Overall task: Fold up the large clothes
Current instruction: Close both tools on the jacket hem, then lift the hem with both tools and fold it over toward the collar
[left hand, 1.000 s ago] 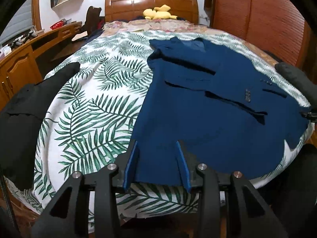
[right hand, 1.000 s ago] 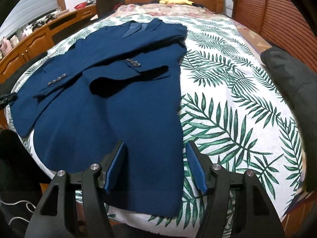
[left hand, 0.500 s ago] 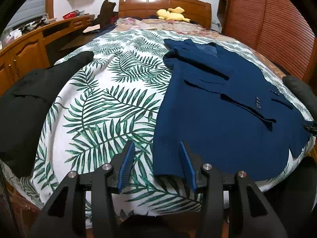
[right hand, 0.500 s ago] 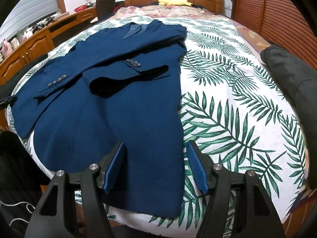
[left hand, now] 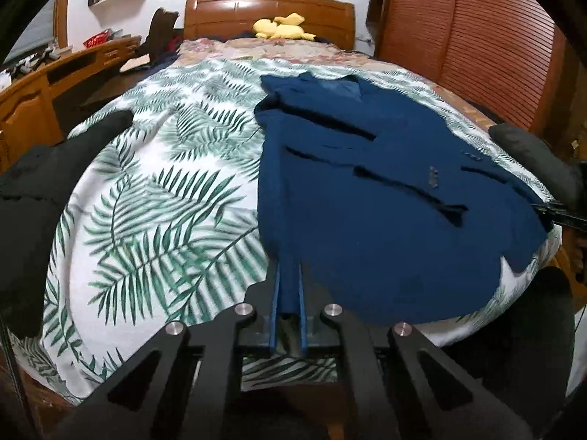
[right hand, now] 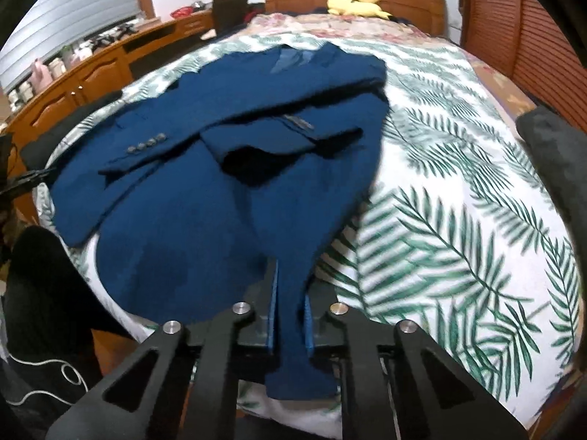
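Note:
A dark blue suit jacket (left hand: pixel 367 201) lies spread on the fern-print bedspread (left hand: pixel 165 201), collar toward the headboard and sleeves folded across its front. My left gripper (left hand: pixel 289 267) is shut on the jacket's near left hem corner, with blue fabric pinched between the blue pads. In the right wrist view the same jacket (right hand: pixel 220 201) fills the left half. My right gripper (right hand: pixel 291 278) is at its near right hem corner. Its jaws are closing, and the pads press on a strip of fabric that hangs down past them.
A black garment (left hand: pixel 29 201) lies on the bed's left edge and a dark grey one (left hand: pixel 532 154) on its right edge. A yellow plush toy (left hand: pixel 282 27) sits by the headboard. A wooden desk (left hand: pixel 22 110) runs along the left and a slatted wardrobe (left hand: pixel 495 36) along the right.
Both grippers stood open over the hem before; now both have closed on the jacket's near corners. The left wrist view swung left, then back onto the hem.

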### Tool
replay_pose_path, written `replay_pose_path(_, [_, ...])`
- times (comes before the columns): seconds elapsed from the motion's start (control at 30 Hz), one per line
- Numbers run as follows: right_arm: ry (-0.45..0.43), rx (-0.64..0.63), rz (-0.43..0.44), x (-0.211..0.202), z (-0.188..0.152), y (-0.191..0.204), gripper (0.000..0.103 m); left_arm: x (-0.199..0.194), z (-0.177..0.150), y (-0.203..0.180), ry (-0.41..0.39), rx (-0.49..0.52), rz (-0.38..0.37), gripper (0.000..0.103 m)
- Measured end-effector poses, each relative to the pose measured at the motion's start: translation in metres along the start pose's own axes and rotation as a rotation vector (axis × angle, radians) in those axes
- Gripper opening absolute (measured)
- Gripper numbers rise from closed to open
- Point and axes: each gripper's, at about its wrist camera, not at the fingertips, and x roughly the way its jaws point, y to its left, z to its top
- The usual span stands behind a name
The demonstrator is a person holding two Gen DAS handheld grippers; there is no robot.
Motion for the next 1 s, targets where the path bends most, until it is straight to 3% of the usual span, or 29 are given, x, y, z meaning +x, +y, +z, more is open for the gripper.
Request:
replay_pose_path(0.33, [-0.21,-0.046,0.007,-0.064,0.066,0.027,0.004,-0.09,0.091,-0.049,-0.254,0.121,-0.052,0.003])
replay_pose_path(0.67, [-0.35,-0.032,-0.02,-0.125,0.123,0.025,0.003,-0.134,0.161,-0.071,-0.375,0.182,-0.098,0.002])
replay_pose_path(1.0, [-0.474,-0.024,0.01,-0.204,0.136,0.03,0.003,-0.199,0.18,-0.109,-0.452,0.274,-0.082,0.002])
